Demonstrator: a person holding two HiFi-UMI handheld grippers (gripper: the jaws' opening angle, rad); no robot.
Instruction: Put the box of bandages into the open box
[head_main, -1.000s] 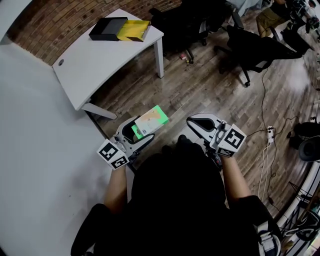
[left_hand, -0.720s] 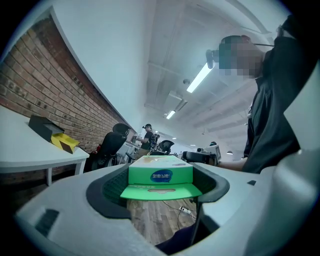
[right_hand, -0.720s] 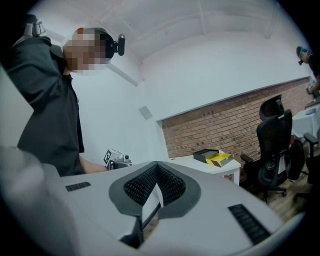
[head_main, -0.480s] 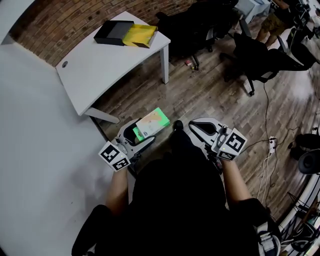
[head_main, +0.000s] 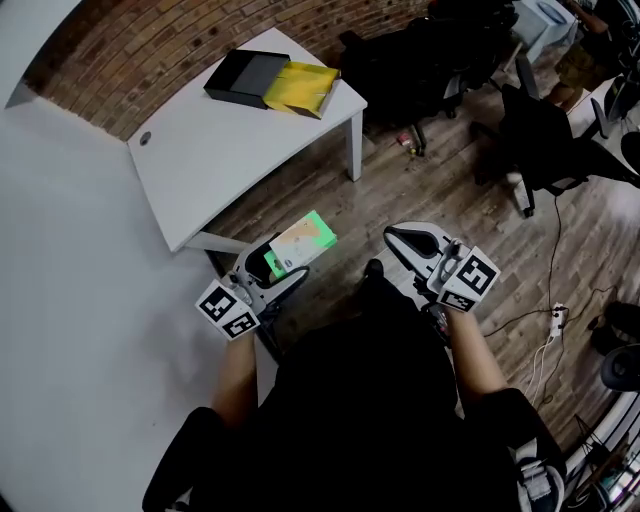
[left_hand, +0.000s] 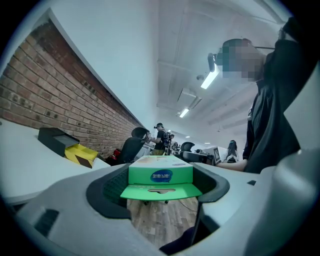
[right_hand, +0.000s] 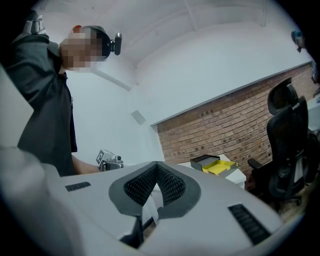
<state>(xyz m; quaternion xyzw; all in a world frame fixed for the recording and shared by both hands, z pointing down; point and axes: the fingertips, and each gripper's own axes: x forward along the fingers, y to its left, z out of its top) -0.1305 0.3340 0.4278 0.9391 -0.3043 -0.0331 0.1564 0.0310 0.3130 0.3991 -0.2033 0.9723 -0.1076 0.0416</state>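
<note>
While my left gripper (left_hand: 160, 186) has the bandages (left_hand: 160, 171) pinched by the near end between its jaws, right gripper (right_hand: 156, 184) is squeezed together, empty. Open box (head_main: 299, 89) sits well off on the table (head_main: 222, 152).

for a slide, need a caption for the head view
Left gripper holds the bandage box; the open box sits on the table ahead; right gripper shut, empty.

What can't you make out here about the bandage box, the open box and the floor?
- Inside of the open box: too small in the head view, seen side-on in the left gripper view.
- Print on the box of bandages: small and blurred in both views; the left gripper covers its sides.
- Floor beneath the person: hidden by their body in the head view.
</note>
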